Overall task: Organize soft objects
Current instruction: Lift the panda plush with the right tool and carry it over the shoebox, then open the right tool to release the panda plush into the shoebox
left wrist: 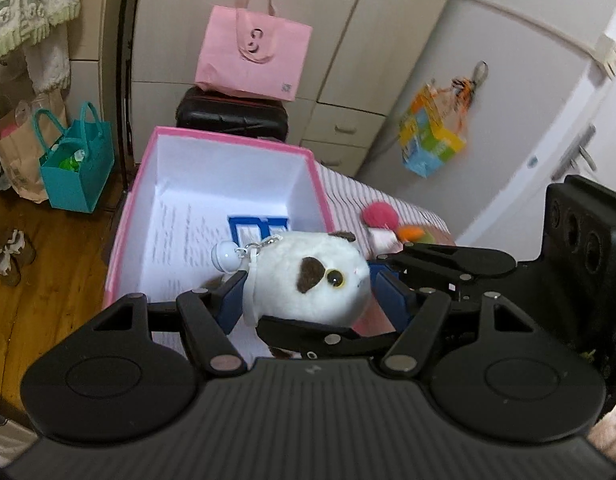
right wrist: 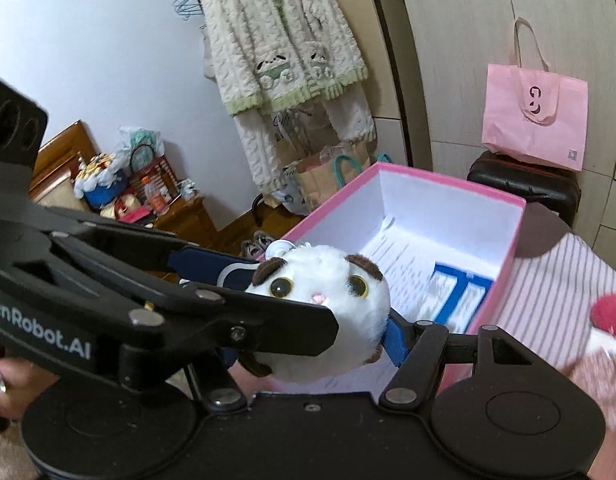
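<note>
A white plush cat (left wrist: 316,276) with brown ears and a keychain clip is held over the near end of an open pink box (left wrist: 156,148). My left gripper (left wrist: 308,292) is shut on its sides with blue pads. My right gripper (right wrist: 328,320) is also closed around the same plush (right wrist: 328,304); the other gripper's body crosses in front of it in each view. The box (right wrist: 448,180) has a white inside with printed sheets and a blue-framed card (left wrist: 258,226). A pink pom-pom (left wrist: 378,214) and other small soft things lie on the striped cloth right of the box.
The box sits on a pink-striped cloth (right wrist: 548,292). A black case (left wrist: 232,114) with a pink bag (left wrist: 254,54) stands behind it. A teal bag (left wrist: 78,172) and slippers (left wrist: 8,258) are on the wooden floor at left. Wardrobe doors behind.
</note>
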`<action>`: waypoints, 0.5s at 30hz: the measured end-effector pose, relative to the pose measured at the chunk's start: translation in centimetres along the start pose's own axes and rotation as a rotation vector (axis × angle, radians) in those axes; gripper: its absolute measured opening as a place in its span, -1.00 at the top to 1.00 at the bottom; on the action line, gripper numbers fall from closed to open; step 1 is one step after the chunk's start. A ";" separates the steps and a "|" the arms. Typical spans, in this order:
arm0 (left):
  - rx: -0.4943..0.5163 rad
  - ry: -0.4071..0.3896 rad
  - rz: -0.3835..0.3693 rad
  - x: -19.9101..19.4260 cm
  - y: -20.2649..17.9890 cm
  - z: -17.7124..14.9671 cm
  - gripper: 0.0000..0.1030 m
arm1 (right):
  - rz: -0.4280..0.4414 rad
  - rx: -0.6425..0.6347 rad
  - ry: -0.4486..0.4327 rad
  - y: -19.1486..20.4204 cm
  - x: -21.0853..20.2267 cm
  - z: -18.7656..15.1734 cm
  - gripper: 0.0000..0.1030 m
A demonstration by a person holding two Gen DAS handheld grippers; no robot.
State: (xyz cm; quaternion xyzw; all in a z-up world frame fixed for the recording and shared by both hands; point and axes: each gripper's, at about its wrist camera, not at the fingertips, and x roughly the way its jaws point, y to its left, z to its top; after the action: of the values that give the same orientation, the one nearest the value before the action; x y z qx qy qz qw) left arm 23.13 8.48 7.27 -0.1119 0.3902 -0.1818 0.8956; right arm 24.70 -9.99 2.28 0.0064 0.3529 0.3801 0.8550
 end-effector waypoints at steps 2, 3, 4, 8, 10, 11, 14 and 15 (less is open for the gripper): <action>-0.015 -0.005 0.005 1.2 1.1 0.8 -0.31 | -0.001 0.001 0.011 -0.6 1.7 1.0 -0.39; -0.022 -0.010 0.006 1.8 1.7 1.2 -0.30 | 0.001 -0.002 0.018 -1.0 2.4 1.3 -0.39; -0.031 -0.010 0.009 2.5 2.3 1.5 -0.30 | 0.000 -0.006 0.023 -1.4 3.2 1.7 -0.39; -0.069 0.002 0.018 5.1 4.4 2.4 -0.29 | -0.002 -0.026 0.054 -3.0 6.4 3.1 -0.39; -0.081 0.004 0.018 6.1 5.3 2.8 -0.25 | -0.006 -0.038 0.074 -3.7 7.6 3.6 -0.39; -0.092 0.011 0.016 6.7 5.7 3.0 -0.24 | -0.010 -0.041 0.084 -4.0 8.2 3.9 -0.39; -0.105 0.019 0.009 7.8 6.5 3.3 -0.23 | -0.021 -0.084 0.119 -4.6 9.7 4.5 -0.39; -0.113 0.024 0.006 8.2 6.8 3.4 -0.23 | -0.024 -0.095 0.126 -4.7 10.0 4.5 -0.40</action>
State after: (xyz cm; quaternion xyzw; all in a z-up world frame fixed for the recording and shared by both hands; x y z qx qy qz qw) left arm 32.40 11.44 1.85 -0.1587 0.4107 -0.1580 0.8838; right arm 35.14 -5.68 -1.60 -0.0621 0.3875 0.3857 0.8350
